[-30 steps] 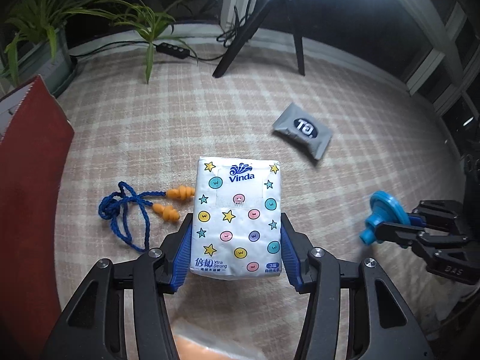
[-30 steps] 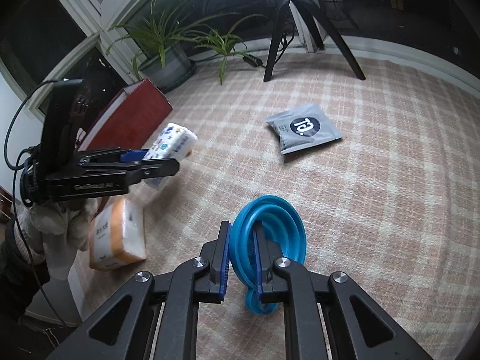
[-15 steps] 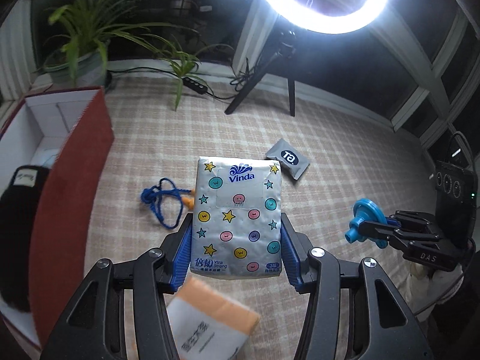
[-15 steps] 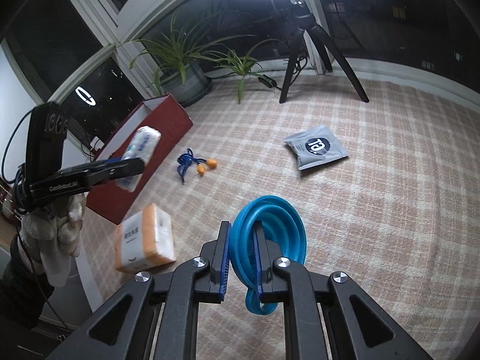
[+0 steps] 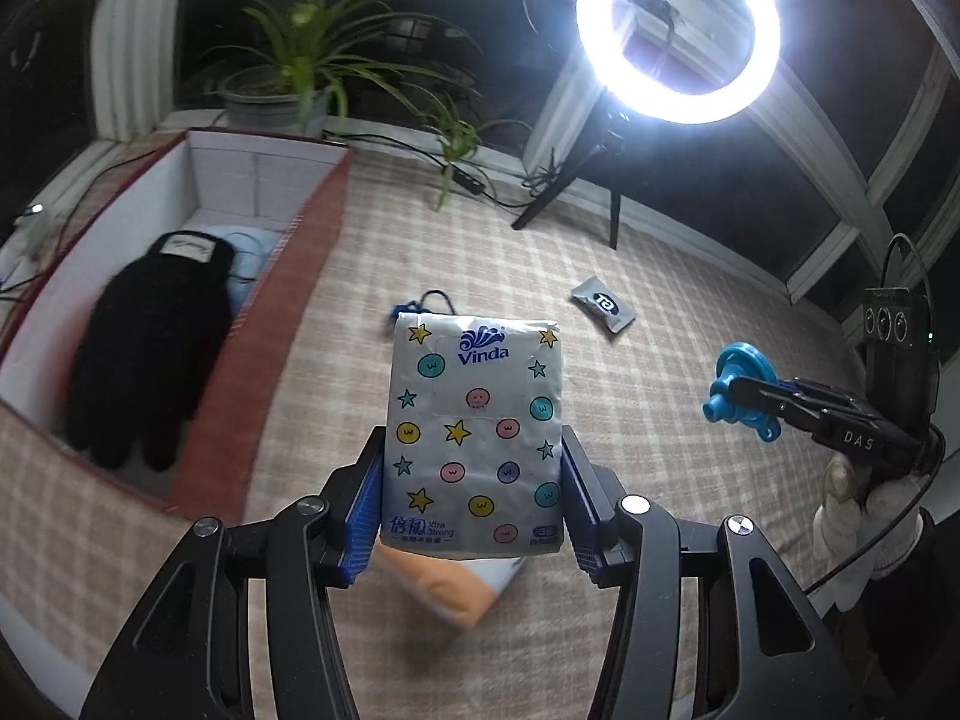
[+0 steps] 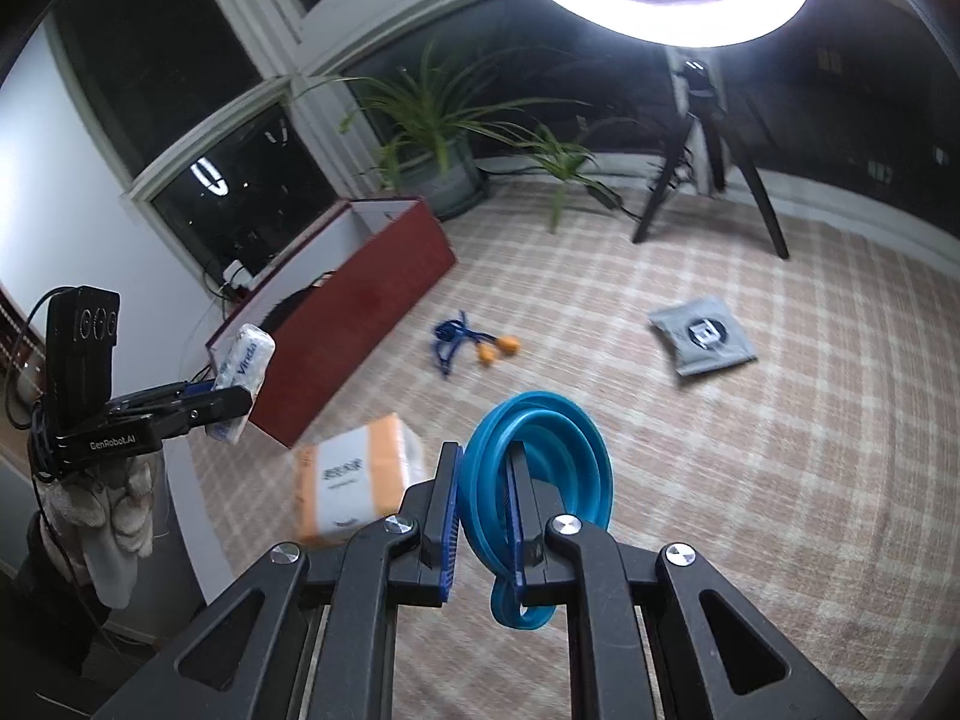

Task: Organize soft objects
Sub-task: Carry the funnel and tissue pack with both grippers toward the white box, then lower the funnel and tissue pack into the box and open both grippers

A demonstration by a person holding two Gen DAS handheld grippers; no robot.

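In the left wrist view, the left gripper [image 5: 474, 501] was seen pinching a Vinda tissue pack [image 5: 475, 432] by its lower half, the blue pads pressed against both long edges and the pack raised above the checked rug [image 5: 690, 312]. To its left the red box [image 5: 300, 276] lay open, with a black fuzzy item [image 5: 150, 348] and something pale blue already inside. An orange tissue pack [image 5: 456, 588] was partly hidden beneath the held one, and a grey sachet [image 5: 603, 306] lay well apart on the rug. The right gripper [image 5: 756, 402] was visible at the right edge, clamped on a blue collapsible funnel [image 5: 741, 384].

In the right wrist view, the funnel [image 6: 537, 480] was squeezed flat between nearly closed jaws of the right gripper [image 6: 483, 516]. The Vinda pack [image 6: 243, 378] was held just beside the box's near corner [image 6: 342, 330]. Corded earplugs [image 6: 474, 345] and the sachet [image 6: 702, 336] were left on the rug.

The step in hand was judged to be carrying both items to the box. It would be done well if the pack were brought fully over the rim, lowered onto the free floor beside the black item, and only then released, so that nothing would be caught on the wall.
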